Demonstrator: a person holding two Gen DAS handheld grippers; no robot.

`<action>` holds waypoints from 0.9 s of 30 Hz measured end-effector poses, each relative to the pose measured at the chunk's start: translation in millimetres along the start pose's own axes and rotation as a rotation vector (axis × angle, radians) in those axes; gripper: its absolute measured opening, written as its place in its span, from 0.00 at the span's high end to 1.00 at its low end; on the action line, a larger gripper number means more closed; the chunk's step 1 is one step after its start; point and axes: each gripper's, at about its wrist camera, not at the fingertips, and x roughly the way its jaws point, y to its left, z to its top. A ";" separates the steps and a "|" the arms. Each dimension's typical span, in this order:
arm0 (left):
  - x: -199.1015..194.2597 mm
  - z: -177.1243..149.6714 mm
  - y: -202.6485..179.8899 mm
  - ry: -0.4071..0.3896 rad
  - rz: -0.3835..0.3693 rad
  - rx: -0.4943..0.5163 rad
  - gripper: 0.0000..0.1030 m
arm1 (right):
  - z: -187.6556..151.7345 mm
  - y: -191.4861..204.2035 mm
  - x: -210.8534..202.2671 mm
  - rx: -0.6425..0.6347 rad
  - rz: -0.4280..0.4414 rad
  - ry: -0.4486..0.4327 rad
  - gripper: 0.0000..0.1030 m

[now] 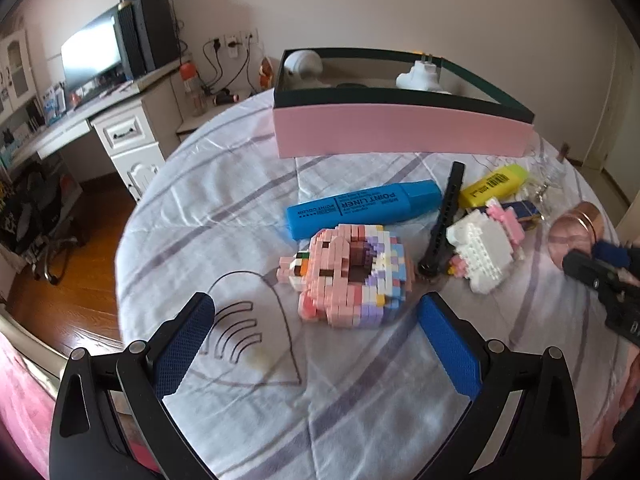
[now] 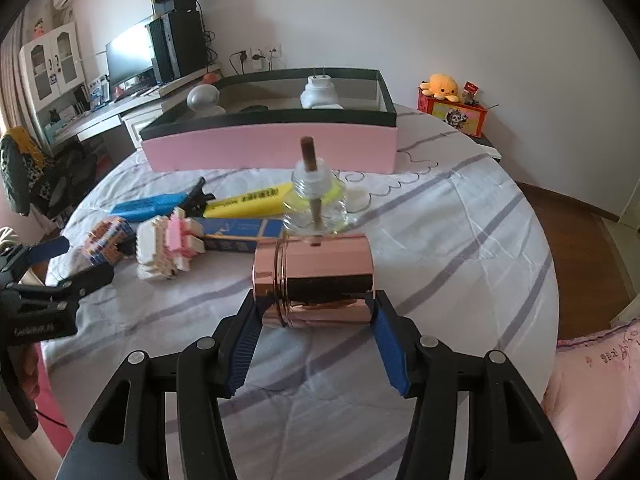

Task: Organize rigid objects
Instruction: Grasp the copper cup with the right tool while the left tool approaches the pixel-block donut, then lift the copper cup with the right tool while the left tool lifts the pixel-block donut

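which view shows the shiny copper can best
The right wrist view: the copper can lies on its side, centred and whole, between the fingers of the open right hand-held gripper. The left wrist view shows only a blurred part of it at the right edge.

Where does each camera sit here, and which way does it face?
Left wrist: on the left gripper, looking forward over the cloth-covered round table at the pink brick-built toy; both blue-padded fingers show, spread open.
Right wrist: on the right gripper, facing the rose-gold metallic cylinder lying between its open fingers; the left gripper shows at the left edge.
Shared: the long pink box with dark rim, blue marker, yellow highlighter.
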 end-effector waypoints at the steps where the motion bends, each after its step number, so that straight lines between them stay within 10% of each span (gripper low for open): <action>1: 3.9 1.4 1.3 0.003 -0.010 -0.010 0.00 | -1.8 -1.7 2.1 0.005 0.002 0.005 0.47; 6: 11.5 9.3 0.5 0.008 -0.017 0.000 0.01 | 1.2 -1.9 3.7 0.011 0.000 -0.014 0.46; 12: 10.4 9.0 -5.2 -0.031 -0.058 0.056 0.33 | 9.3 0.9 11.8 0.020 -0.012 -0.016 0.37; 27: -10.0 0.4 -6.1 -0.064 -0.119 0.041 0.33 | 6.4 3.4 4.8 -0.015 0.004 -0.020 0.47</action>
